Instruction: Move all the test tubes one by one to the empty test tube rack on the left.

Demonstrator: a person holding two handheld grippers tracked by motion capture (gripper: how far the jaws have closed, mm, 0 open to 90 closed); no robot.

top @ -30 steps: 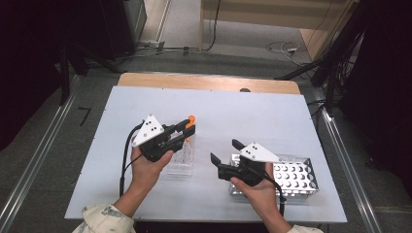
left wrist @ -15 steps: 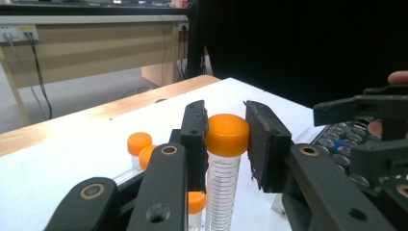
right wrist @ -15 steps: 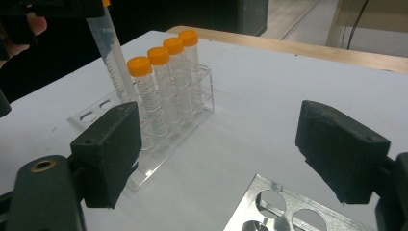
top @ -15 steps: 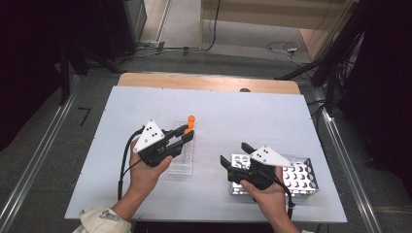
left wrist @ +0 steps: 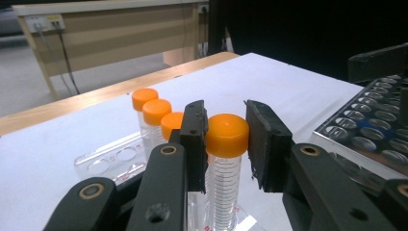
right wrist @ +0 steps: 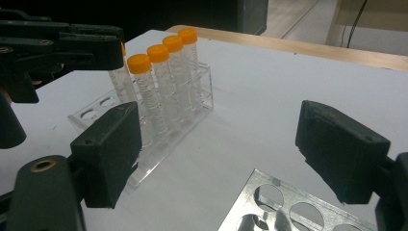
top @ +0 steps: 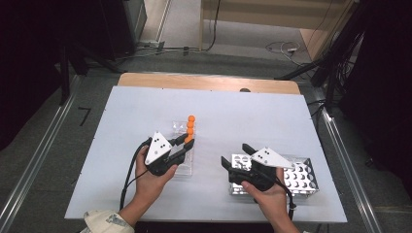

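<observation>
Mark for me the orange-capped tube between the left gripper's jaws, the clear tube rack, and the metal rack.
orange-capped tube (left wrist: 226,134), left gripper view, on its orange cap.
clear tube rack (right wrist: 166,144), right gripper view, on its near long side wall.
metal rack (top: 302,178), high view, on its perforated top plate.

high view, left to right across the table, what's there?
Left gripper in the person's left hand, at the clear plastic tube rack with orange-capped tubes → right gripper, jaws wide apart → perforated metal rack.
</observation>
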